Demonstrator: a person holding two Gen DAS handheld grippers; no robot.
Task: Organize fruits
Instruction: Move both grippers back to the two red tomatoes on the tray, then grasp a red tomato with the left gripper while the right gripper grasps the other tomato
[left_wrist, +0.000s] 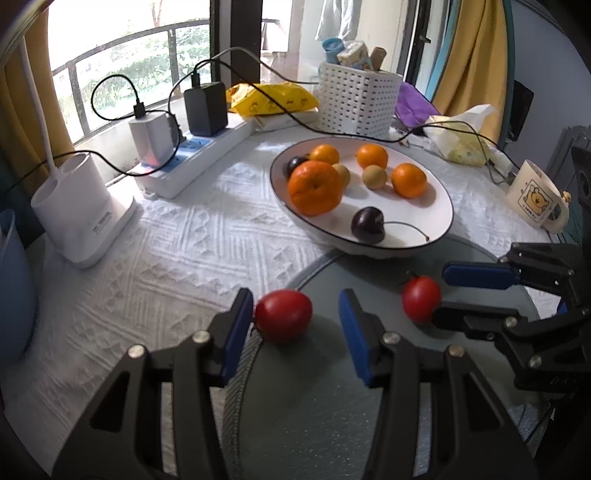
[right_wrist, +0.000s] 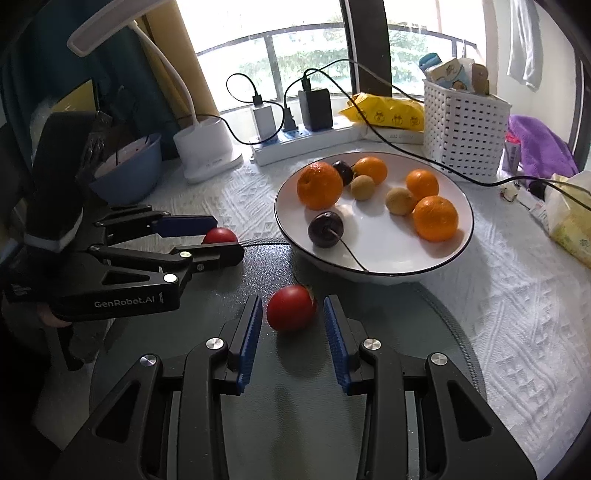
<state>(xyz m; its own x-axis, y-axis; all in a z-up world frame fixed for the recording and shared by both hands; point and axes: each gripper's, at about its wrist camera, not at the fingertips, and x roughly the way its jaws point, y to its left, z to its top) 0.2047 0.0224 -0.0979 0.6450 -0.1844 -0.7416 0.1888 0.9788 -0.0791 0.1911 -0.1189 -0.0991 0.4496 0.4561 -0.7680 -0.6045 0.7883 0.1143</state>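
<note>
Counter (left_wrist: 177, 236) under a white textured cloth, with a round grey mat (right_wrist: 295, 406) at the near edge. White plate (right_wrist: 373, 254) sits at the mat's far edge, holding four oranges, biggest one (right_wrist: 319, 184) at the left, two small tan fruits and two dark cherries; nearest cherry (right_wrist: 325, 229) trails its stem to the rim.

Clutter behind the plate: white perforated basket (right_wrist: 465, 129) stuffed with packets, yellow bag (right_wrist: 384, 109), power strip (right_wrist: 306, 142) with chargers plugged in, a black cable running across just past the plate's far rim. White lamp base (left_wrist: 83, 210) and blue bowl (right_wrist: 129, 170) at far left, cartoon mug (left_wrist: 537, 199) and tissue pack (left_wrist: 458, 140) at right.

Left gripper (left_wrist: 295, 325): jaws spread around a red tomato (left_wrist: 283, 315) lying at the mat's left edge; left pad touching or nearly touching it, right pad clearly apart, no pinch.

Right gripper (right_wrist: 291, 328): jaws spread around a second red tomato (right_wrist: 291, 308) on the mat, just in front of the plate; small gaps both sides, not squeezed. The plate's near wall stands right behind this tomato.
</note>
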